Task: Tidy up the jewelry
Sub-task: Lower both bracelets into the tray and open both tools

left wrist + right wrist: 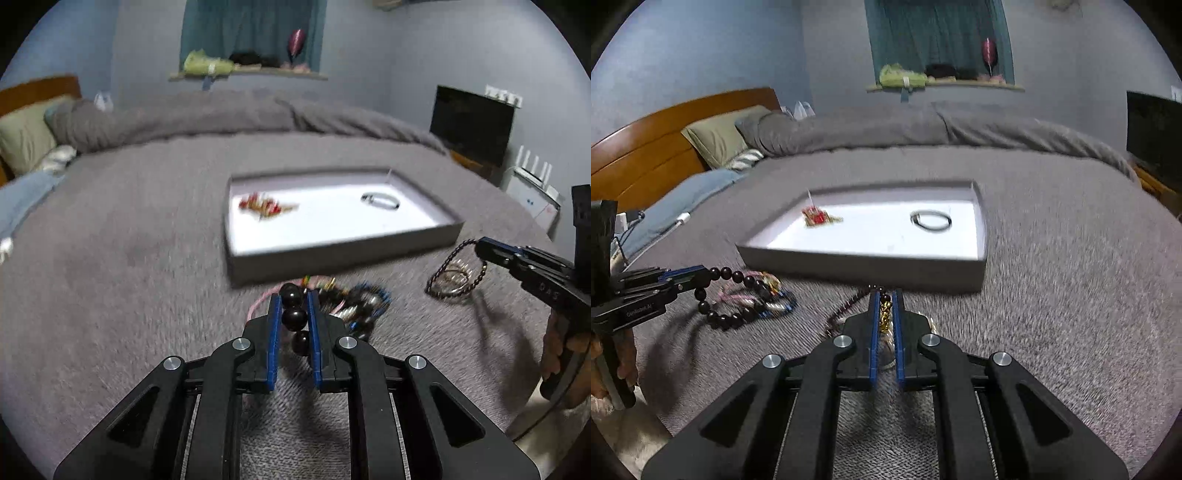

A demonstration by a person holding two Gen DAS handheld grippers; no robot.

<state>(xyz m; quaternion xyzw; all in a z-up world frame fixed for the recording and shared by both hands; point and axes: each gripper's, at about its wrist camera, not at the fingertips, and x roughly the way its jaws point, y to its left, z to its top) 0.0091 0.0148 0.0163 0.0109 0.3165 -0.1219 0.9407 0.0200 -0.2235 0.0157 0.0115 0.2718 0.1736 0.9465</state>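
A shallow grey tray (332, 254) with a white floor lies on the grey bed cover; it also shows in the right wrist view (864, 264). In it lie a red-and-gold piece (266, 206) (816, 217) and a dark ring bracelet (380, 201) (931, 221). My left gripper (293, 299) (701, 275) is shut on a dark round-bead bracelet (293, 317) (735, 295), just above a heap of jewelry (354, 302) (768, 299). My right gripper (885, 299) (480, 247) is shut on a dark small-bead chain with gold parts (454, 273) (884, 314), in front of the tray.
A rolled grey duvet (240, 114) and pillows (716, 140) lie behind the tray. A wooden headboard (646, 155) stands at the left. A black screen (472, 122) and a white router (532, 181) stand to the right of the bed.
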